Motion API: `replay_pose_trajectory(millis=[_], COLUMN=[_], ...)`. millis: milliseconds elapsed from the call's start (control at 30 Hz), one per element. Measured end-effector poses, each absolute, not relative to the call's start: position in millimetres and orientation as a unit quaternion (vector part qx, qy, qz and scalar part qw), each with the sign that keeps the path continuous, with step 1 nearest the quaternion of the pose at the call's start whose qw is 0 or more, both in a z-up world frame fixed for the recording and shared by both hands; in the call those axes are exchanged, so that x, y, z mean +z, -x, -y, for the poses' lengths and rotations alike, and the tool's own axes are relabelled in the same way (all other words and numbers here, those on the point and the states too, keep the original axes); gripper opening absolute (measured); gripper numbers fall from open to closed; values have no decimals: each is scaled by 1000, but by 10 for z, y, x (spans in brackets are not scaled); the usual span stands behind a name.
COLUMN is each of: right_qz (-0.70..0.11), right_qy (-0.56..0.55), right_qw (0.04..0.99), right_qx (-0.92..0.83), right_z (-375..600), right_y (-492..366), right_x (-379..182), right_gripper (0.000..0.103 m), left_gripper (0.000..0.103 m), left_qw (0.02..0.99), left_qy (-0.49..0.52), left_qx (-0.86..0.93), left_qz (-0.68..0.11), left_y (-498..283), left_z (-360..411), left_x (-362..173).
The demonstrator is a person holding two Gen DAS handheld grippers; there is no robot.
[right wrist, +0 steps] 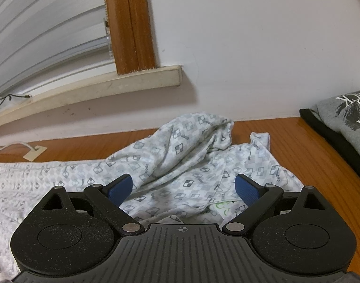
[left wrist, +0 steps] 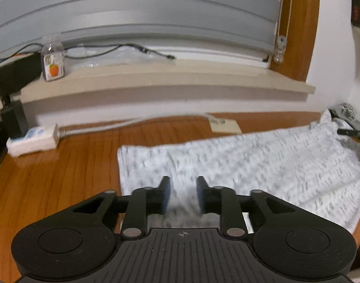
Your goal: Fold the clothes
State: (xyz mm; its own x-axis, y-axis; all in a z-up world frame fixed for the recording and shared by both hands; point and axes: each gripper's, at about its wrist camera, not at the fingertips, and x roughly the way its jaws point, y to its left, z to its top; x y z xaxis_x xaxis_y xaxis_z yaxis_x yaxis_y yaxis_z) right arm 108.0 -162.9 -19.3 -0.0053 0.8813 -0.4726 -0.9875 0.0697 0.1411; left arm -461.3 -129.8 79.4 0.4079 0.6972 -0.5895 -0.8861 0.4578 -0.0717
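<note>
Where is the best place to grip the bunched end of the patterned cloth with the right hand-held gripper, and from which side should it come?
Probably the raised fold at the far end of the patterned cloth. It stands up off the wooden surface, so the pads can close across it. Come from the near side, slightly above; the right hand-held gripper is open and already points that way.

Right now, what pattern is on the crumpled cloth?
White with small grey checkered diamonds on the cloth; clearest in the right wrist view.

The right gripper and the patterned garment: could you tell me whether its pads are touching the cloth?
Apart. The right wrist view shows the right gripper wide open, blue pads clear of the patterned garment bunched between them.
</note>
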Motion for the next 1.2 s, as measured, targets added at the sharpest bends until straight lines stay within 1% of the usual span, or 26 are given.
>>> replay_pose_trajectory(millis=[33, 67, 100, 167, 200, 233, 267, 300, 367, 400, 433, 500, 567, 600, 667, 767, 900, 1000, 1100, 1133, 1200], right_qz=[-225, -224, -220, -206, -200, -193, -187, -182, -171, -163, -156, -158, -180, -187, -197, -193, -197, -199, -199, -198, -190], right_qy=[118, 119, 120, 133, 137, 140, 143, 146, 156, 167, 181, 213, 243, 255, 276, 293, 295, 289, 285, 284, 284], right_qw=[695, 694, 694, 683, 676, 668, 660, 652, 633, 620, 608, 589, 562, 552, 539, 536, 539, 540, 539, 539, 541], right_qx=[673, 673, 675, 688, 696, 705, 713, 721, 739, 749, 757, 763, 770, 771, 771, 768, 764, 765, 767, 768, 768], right_z=[1628, 1628, 1634, 1634, 1619, 1599, 1578, 1529, 1387, 1298, 1203, 1003, 886, 882, 936, 1079, 1175, 1201, 1219, 1226, 1234], right_y=[-1076, -1071, -1062, -999, -956, -908, -861, -806, -682, -613, -545, -438, -391, -382, -387, -424, -438, -488, -544, -563, -590], right_x=[-191, -190, -184, -147, -101, -45, 11, 73, 191, 223, 237, 208, 139, 110, 61, 10, -43, -80, -65, -54, -33], right_gripper=[93, 93, 93, 92, 87, 74, 67, 65, 64, 64, 64, 63, 60, 56, 56, 56, 62, 67, 67, 67, 67], left_gripper=[57, 60, 60, 60, 60, 60, 60, 57, 53, 49, 46, 46, 46, 46, 47, 53, 55, 55, 52, 49, 48], left_qw=[822, 826, 831, 842, 847, 854, 860, 864, 873, 876, 878, 882, 886, 888, 890, 895, 901, 906, 906, 906, 907], left_qy=[186, 180, 172, 162, 157, 153, 152, 151, 152, 152, 152, 151, 150, 150, 149, 142, 142, 139, 131, 128, 130], left_qx=[478, 471, 462, 440, 430, 415, 400, 387, 357, 345, 335, 315, 297, 289, 276, 259, 239, 215, 206, 204, 201], left_qz=[-248, -252, -256, -268, -271, -275, -279, -284, -296, -301, -306, -315, -323, -325, -331, -335, -334, -337, -346, -348, -347], left_y=[4542, 4444, 4330, 4047, 3902, 3738, 3576, 3424, 3119, 2993, 2883, 2663, 2500, 2454, 2379, 2293, 2174, 2106, 2084, 2079, 2094], left_z=[1237, 1174, 1110, 934, 849, 761, 681, 607, 461, 408, 367, 286, 242, 235, 240, 271, 299, 372, 434, 453, 465], left_x=[809, 818, 824, 805, 790, 764, 728, 691, 603, 559, 517, 433, 350, 318, 256, 197, 159, 129, 102, 93, 78])
